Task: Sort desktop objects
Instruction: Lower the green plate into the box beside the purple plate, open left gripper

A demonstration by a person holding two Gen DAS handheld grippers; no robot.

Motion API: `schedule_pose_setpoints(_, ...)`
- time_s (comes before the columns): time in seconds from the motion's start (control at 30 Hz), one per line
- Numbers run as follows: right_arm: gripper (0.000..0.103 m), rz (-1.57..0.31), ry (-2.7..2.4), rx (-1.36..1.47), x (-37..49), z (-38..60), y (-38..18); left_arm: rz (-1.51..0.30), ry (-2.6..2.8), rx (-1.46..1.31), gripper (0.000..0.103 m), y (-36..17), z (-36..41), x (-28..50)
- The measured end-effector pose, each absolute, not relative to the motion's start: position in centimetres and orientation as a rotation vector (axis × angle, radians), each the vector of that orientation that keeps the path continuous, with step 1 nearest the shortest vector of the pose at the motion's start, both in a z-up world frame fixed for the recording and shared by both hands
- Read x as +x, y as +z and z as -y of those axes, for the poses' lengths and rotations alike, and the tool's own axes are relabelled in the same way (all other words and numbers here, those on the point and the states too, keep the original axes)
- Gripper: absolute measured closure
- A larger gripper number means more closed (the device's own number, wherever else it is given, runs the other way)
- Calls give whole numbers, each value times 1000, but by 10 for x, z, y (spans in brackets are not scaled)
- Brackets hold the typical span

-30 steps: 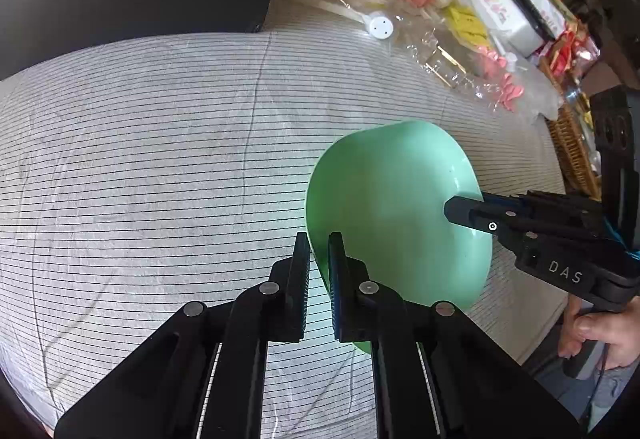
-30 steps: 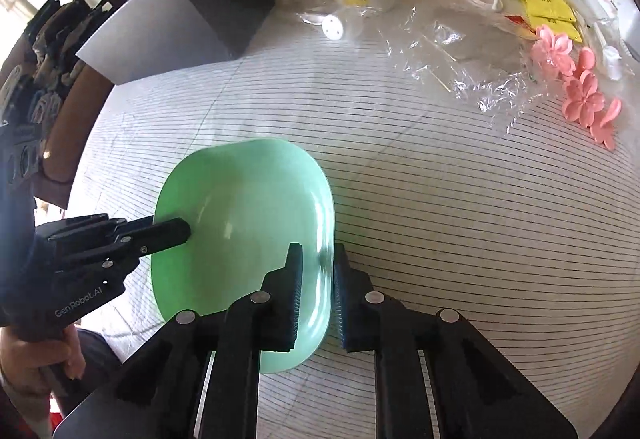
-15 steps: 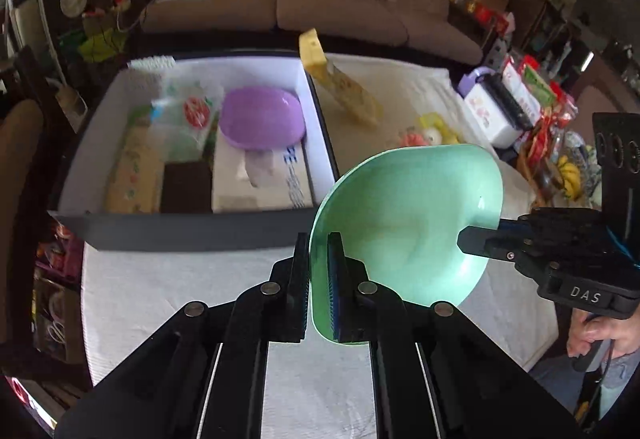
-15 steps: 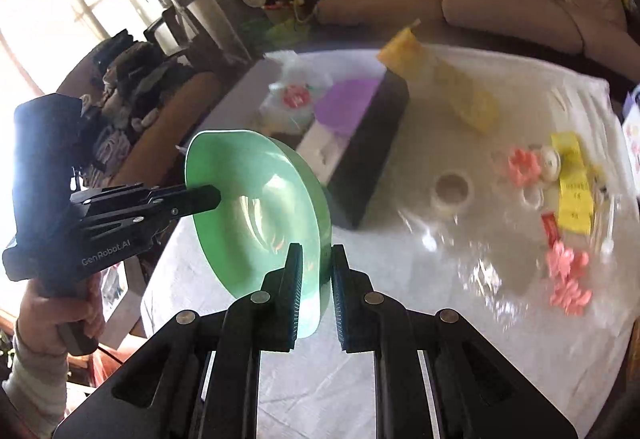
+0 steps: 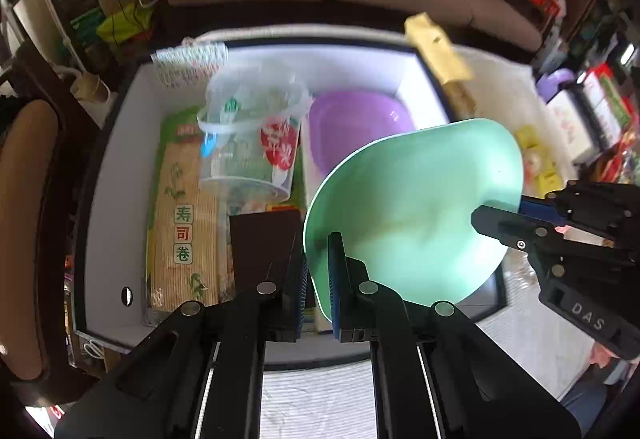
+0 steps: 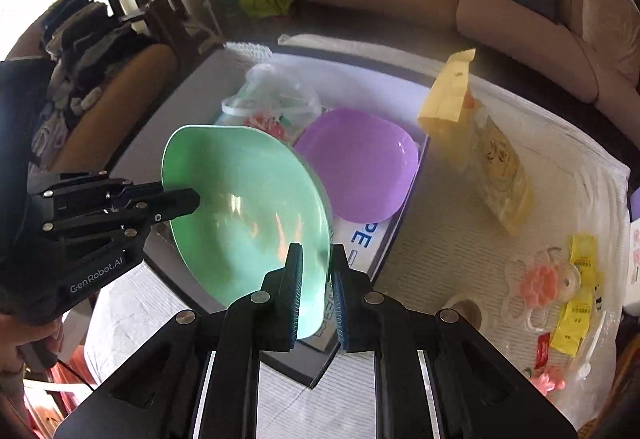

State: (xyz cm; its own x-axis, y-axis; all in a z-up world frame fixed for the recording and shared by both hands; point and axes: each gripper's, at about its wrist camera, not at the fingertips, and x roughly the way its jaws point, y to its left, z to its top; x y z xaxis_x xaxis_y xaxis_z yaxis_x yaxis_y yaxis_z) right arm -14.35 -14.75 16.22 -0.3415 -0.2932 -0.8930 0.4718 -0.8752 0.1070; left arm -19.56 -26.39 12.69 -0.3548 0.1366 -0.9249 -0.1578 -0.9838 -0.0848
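Observation:
A mint green bowl (image 5: 420,207) (image 6: 244,207) hangs in the air, tilted, over the near corner of an open storage box (image 5: 116,143) (image 6: 192,79). My left gripper (image 5: 318,271) is shut on the bowl's left rim. My right gripper (image 6: 316,279) is shut on the opposite rim, and shows as a black tool (image 5: 560,239) at the right of the left wrist view. In the right wrist view the left gripper (image 6: 188,199) bites the rim at the left. A purple bowl (image 5: 360,127) (image 6: 360,163) lies inside the box.
The box also holds a clear plastic tub (image 5: 248,143), a bamboo sushi mat (image 5: 184,223) and a dark flat packet (image 5: 264,243). On the striped tablecloth (image 6: 440,251) lie a yellow bag (image 6: 480,135), yellow labels (image 6: 580,295), pink flower clips (image 6: 540,283) and a tape roll (image 6: 464,311). A sofa (image 6: 520,11) stands behind.
Both grippers lifted the green bowl off the tablecloth and carried it toward and over the box. The box interior and purple bowl have come closer in both views.

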Motion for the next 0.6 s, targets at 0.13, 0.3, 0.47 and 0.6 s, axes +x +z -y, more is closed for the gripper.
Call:
schedule_pose_setpoints(0.13,89,-374,-2167,1546,-155,164,133,-95,2380,-1774,93,97,260,-213)
schedule_pose_setpoints(0.3,86,-497,-2094,1635,-161,173,119,-303,2306,-1852,89,70,238,-218)
schedule_pose_setpoints(0.47,81,-543,-2068,1648,-163,173,127,-312,2277,-1869,83,59,232,-222)
schedule_pose_setpoints(0.6,70,-555,-2130,1588,-170,164,148,-298,2289,-1850,83,59,232,-224)
